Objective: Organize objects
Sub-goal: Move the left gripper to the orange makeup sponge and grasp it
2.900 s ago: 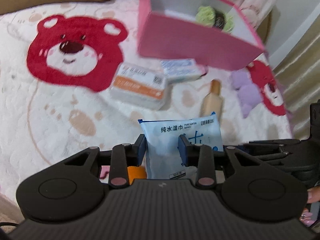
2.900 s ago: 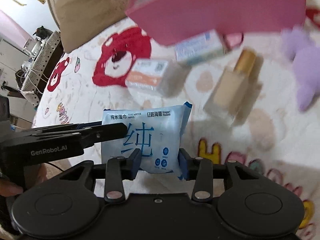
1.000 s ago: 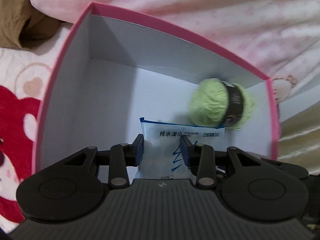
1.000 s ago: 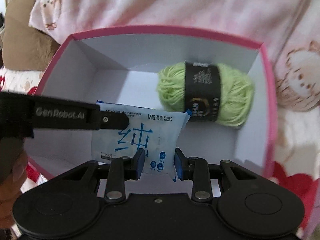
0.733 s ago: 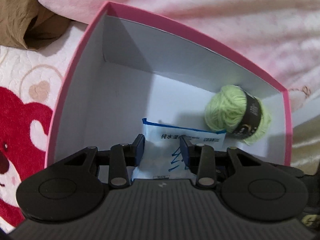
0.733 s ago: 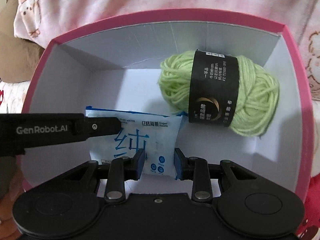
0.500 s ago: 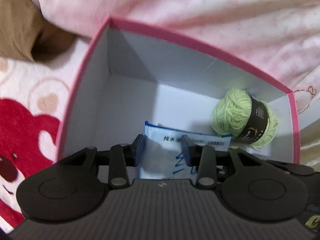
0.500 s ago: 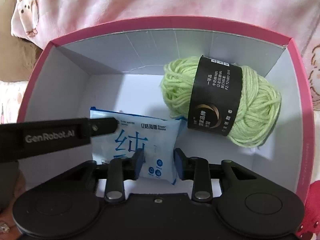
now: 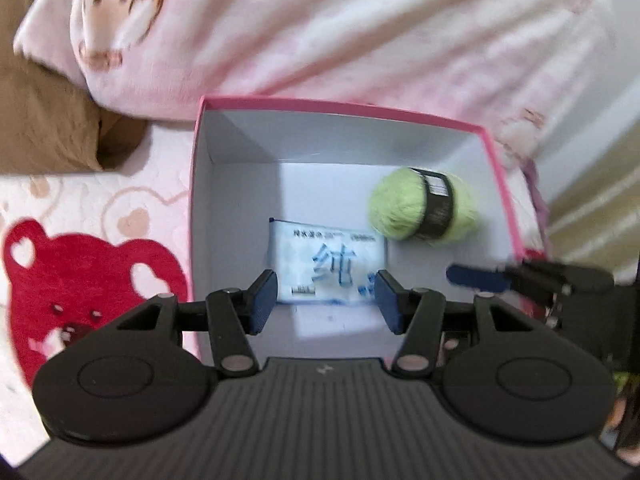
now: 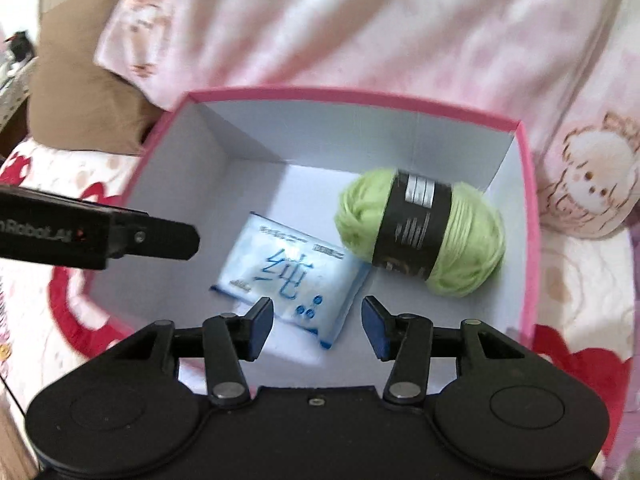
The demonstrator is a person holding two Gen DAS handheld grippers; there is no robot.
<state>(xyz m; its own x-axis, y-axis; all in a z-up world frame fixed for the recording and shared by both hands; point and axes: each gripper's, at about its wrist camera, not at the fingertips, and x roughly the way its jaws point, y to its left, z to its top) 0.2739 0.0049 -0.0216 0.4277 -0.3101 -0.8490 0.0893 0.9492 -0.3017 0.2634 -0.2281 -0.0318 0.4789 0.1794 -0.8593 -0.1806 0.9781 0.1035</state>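
Wipes pack lies flat in the pink box beside the yarn ball. Left gripper and right gripper, jaws just opening, stand spread, empty; this item appears done.

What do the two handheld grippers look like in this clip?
Both the left gripper and the right gripper are matte black with round side discs, silver pivot pins and dark blue pads. White "Robot.AI" lettering runs along the left one's side.

Fuzzy yarn ball; glossy, seemingly plastic wipes pack; cardboard box.
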